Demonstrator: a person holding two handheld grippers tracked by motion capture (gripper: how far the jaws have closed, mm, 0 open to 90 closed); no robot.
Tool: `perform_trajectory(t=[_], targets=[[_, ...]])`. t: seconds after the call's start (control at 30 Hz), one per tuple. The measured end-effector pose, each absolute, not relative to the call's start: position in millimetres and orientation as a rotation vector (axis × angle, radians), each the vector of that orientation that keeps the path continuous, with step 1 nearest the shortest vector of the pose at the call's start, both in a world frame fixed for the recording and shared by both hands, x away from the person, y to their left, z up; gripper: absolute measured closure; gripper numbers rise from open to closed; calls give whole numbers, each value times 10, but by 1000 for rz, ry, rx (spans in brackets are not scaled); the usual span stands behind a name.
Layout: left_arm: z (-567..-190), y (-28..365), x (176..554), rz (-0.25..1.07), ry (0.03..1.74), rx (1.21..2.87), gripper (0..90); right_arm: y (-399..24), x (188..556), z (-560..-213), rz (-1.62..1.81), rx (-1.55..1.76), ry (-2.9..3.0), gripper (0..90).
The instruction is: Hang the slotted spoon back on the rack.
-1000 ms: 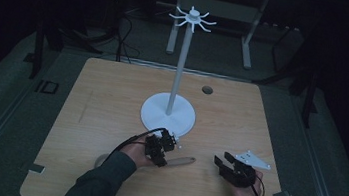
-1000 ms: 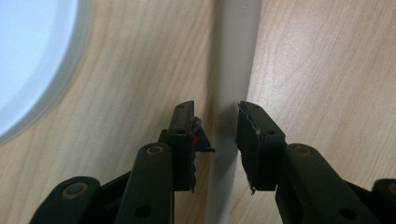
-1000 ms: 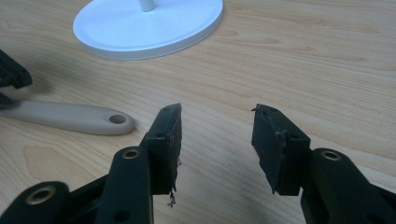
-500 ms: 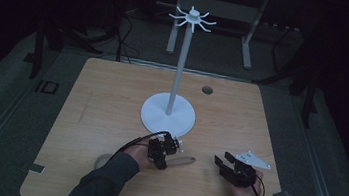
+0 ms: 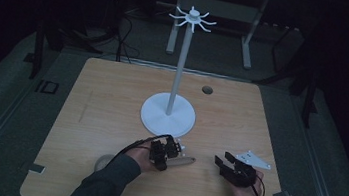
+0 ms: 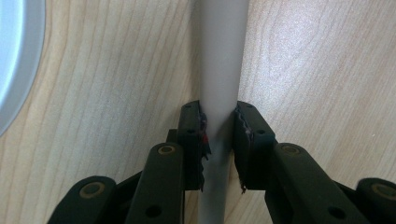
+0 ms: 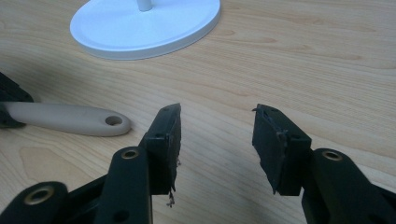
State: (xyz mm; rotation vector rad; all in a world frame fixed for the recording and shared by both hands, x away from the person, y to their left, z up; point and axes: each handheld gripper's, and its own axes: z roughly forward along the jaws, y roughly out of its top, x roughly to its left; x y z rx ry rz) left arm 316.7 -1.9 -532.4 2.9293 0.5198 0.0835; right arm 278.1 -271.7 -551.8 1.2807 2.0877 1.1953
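A beige utensil handle (image 5: pixel 184 161) with a hole at its end lies on the wooden table (image 5: pixel 100 109), in front of the white stand's round base (image 5: pixel 167 117). My left gripper (image 5: pixel 173 151) is shut on that handle; in the left gripper view the handle (image 6: pixel 218 56) runs straight up between the two pads, which press on both its sides. My right gripper (image 5: pixel 222 160) hovers open to the right, its jaws wide apart (image 7: pixel 217 135) with nothing between them. From there the handle's holed end (image 7: pixel 70 119) lies to the left. The utensil's other end is hidden by the left hand.
The stand's thin pole (image 5: pixel 180 63) rises to a crown of hooks (image 5: pixel 192 17). A dim round shape (image 5: pixel 103 162) lies by the left sleeve. A small dark hole (image 5: pixel 207 89) marks the table's far side. The table's front edge is close behind both hands.
The left gripper has crept slightly to the right along the handle. The right gripper has stayed where it was, still open.
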Motion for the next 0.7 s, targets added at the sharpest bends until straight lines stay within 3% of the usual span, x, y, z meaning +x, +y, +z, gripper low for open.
perform_trajectory(t=[0.2, 0.7], targets=[[-5277, 21, 3189, 114, 554, 2905, 747, -2734, 2784, -5519, 1197, 1289, 2077, 517], [-4838, 274, 3236, 266, 698, 2641, 748, -2740, 2794, -5529, 1200, 1307, 2071, 515]])
